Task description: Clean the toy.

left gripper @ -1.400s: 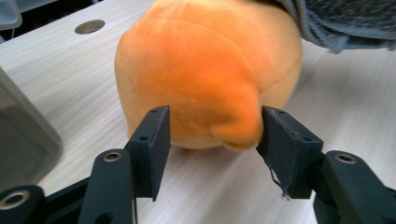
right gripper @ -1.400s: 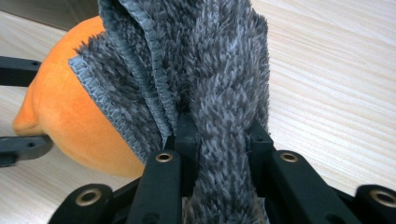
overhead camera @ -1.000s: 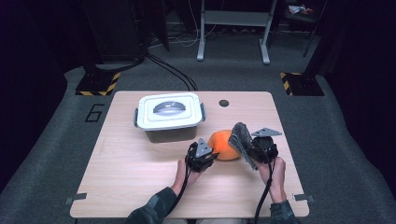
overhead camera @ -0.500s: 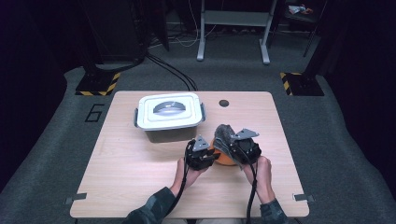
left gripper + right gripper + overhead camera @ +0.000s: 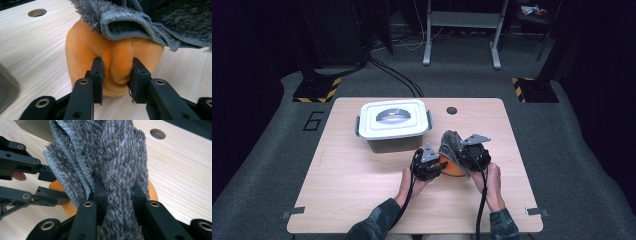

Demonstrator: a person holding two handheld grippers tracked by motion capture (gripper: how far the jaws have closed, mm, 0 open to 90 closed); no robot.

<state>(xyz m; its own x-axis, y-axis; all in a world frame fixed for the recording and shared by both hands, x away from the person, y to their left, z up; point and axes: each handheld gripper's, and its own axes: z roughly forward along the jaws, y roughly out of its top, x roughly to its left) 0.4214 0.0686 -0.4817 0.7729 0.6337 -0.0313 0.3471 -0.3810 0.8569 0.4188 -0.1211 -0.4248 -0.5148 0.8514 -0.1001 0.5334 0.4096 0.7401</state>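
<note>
Your left gripper (image 5: 115, 75) has a fold of the orange plush toy (image 5: 112, 57) between its jaws. The jaws have just been easing apart, yet the pads still dent the fold on both sides, so the toy is pinched rather than loose. That pinch looks meant to anchor the toy on the table (image 5: 362, 190) while your other hand works the cloth over it.

Your right gripper (image 5: 117, 192) is closed tight on a bunched strip of the grey fleece cloth (image 5: 110, 152), which rises between its jaws and fans out above them. From the high view the cloth (image 5: 451, 140) drapes over the far, upper side of the toy (image 5: 452, 169), touching it, so you appear to be covering or wrapping the toy.

The toy sits on the table just in front of the lidded plastic box (image 5: 393, 124), toward your side and a little to its right; both grippers flank the toy closely, the left gripper (image 5: 428, 165) on one side and the right gripper (image 5: 472, 155) on the other.

The toy is rounded, soft, short-piled velour that creases readily under the pads. The cloth is shaggy on one face, with a tighter ribbed, stitched hem. The box is hard, pale plastic with a recessed handle in the lid; the table is smooth pale wood grain with a round cable hole (image 5: 452, 110) beyond the toy.
</note>
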